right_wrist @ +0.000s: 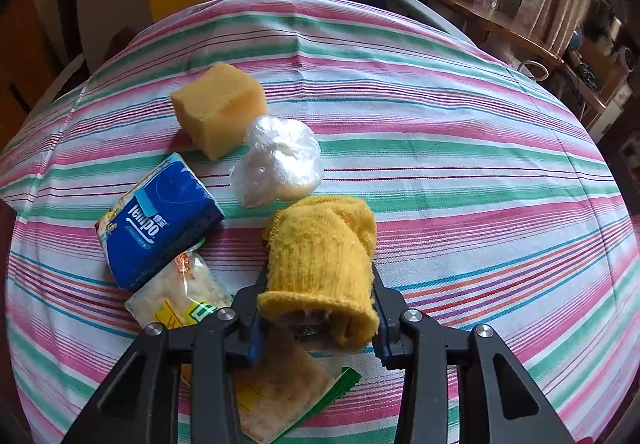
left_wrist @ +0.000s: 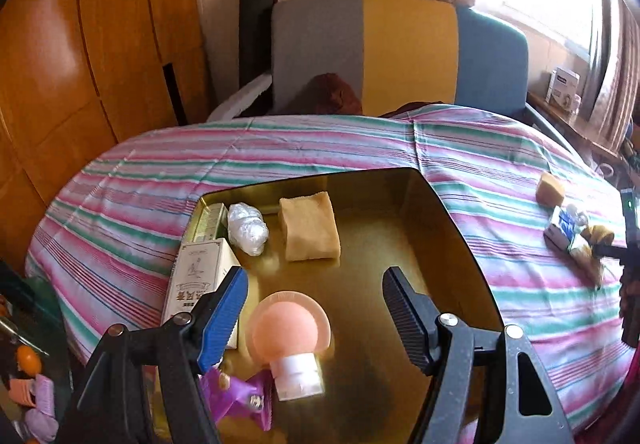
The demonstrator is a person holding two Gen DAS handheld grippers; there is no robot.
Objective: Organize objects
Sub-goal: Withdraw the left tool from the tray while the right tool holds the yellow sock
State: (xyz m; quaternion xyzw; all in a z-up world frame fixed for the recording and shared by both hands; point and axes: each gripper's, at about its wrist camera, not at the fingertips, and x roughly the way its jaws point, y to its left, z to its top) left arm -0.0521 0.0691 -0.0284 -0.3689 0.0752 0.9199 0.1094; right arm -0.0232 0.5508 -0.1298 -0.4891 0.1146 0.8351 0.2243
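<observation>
Right wrist: yellow cloth (right_wrist: 320, 264) clamped between right tool (right_wrist: 318, 308) pads

A table under a striped cloth (right_wrist: 460, 148) carries a gold tray (left_wrist: 452, 244) at one side. Directly on the cloth lie a yellow sponge block (right_wrist: 219, 106), a clear plastic bag (right_wrist: 278, 162), a blue tissue pack (right_wrist: 160, 222) and a snack packet (right_wrist: 180, 298) (partly under the pack).

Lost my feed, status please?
Left gripper open over tray. Right gripper shut on yellow cloth. Nothing blocking.
</observation>
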